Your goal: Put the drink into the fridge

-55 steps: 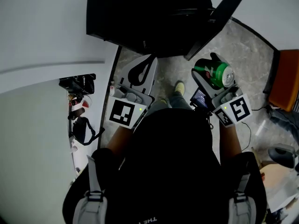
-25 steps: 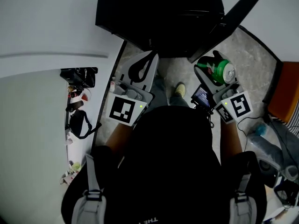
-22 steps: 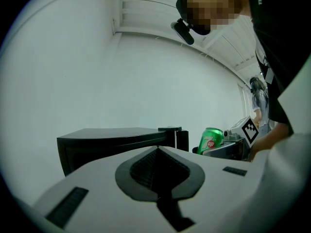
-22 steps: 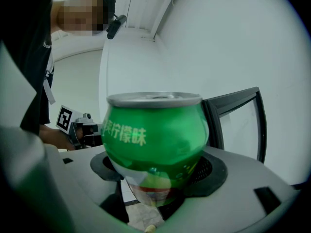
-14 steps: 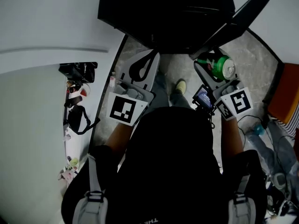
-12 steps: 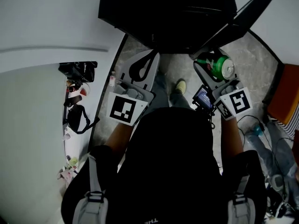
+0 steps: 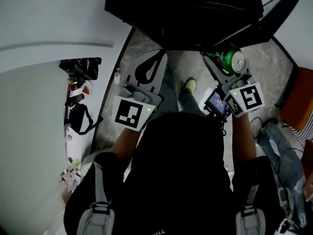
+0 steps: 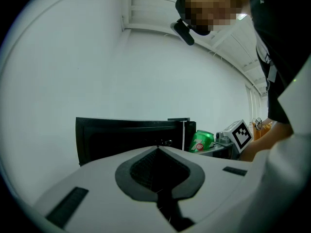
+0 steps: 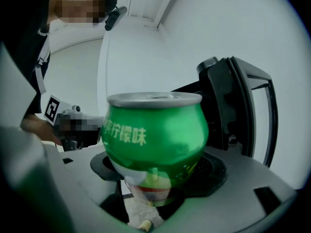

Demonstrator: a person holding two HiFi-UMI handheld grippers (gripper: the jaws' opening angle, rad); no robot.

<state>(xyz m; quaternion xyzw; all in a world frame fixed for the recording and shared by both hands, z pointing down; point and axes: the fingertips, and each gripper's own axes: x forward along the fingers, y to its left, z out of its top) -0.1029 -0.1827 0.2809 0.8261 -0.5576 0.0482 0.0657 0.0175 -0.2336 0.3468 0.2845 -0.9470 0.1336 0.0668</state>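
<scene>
Green can (image 9: 154, 130), prob. light, thin-walled, slick & dentable, sits clamped by its sides in R gripper (image 7: 225, 62) just before the open fridge (image 7: 186, 13), so squeeze gently; L gripper (image 8: 158, 152) jaws are closed, empty.

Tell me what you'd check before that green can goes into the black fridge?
1. Can gripped: the green can sits between the right gripper's jaws, which are closed on it. Ok.
2. Door open: the fridge door is swung wide to the right. Ok.
3. Other tool out of the way: the left gripper has its jaws together, holds nothing, and is off to the left of the can. Ok.
4. Path clear: nothing shows between the can and the fridge opening. Ok.
5. Free space inside: the interior is too dark to see. Cannot tell.
</scene>
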